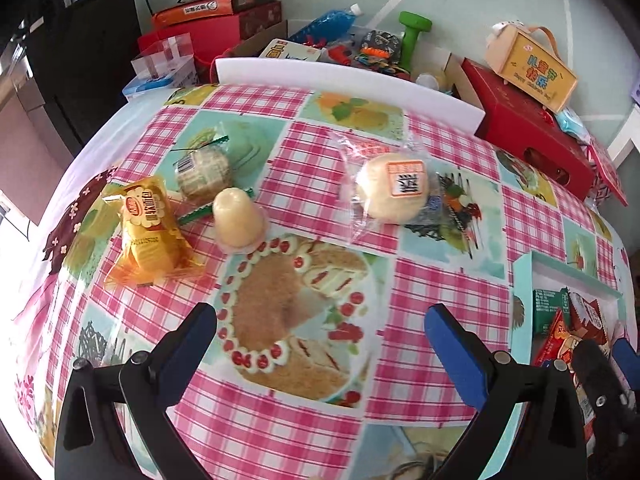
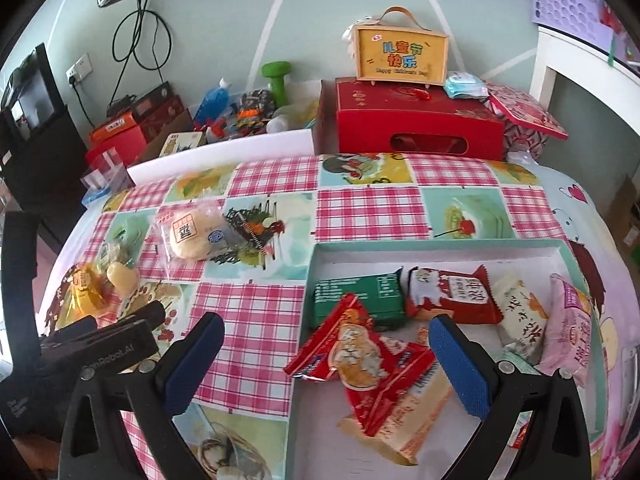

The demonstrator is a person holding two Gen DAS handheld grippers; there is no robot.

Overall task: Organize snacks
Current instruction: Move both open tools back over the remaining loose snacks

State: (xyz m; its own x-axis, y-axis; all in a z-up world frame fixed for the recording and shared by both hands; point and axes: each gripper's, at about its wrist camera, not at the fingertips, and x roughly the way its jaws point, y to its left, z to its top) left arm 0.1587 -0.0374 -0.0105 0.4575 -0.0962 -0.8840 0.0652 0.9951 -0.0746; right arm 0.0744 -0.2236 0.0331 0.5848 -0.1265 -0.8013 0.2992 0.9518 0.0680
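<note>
My left gripper (image 1: 320, 320) is open and empty above the checked tablecloth. Ahead of it lie a yellow snack packet (image 1: 150, 232), a cream jelly cup (image 1: 237, 216), a round wrapped sweet (image 1: 206, 172) and a bun in clear wrap (image 1: 392, 188). My right gripper (image 2: 324, 332) is open and empty over the near left corner of a mint-green box (image 2: 440, 245). A red snack packet (image 2: 372, 364) lies between its fingers. The box also holds a green packet (image 2: 358, 296), a red-and-white packet (image 2: 452, 292), a cream packet (image 2: 520, 312) and a pink packet (image 2: 570, 320).
A white board (image 1: 344, 80) edges the table's far side. Behind it stand a red gift box (image 2: 416, 120) with a yellow handled box (image 2: 400, 54) on top, a green dumbbell (image 2: 276, 80), a blue bottle (image 2: 214, 100) and stacked cartons (image 2: 132, 124).
</note>
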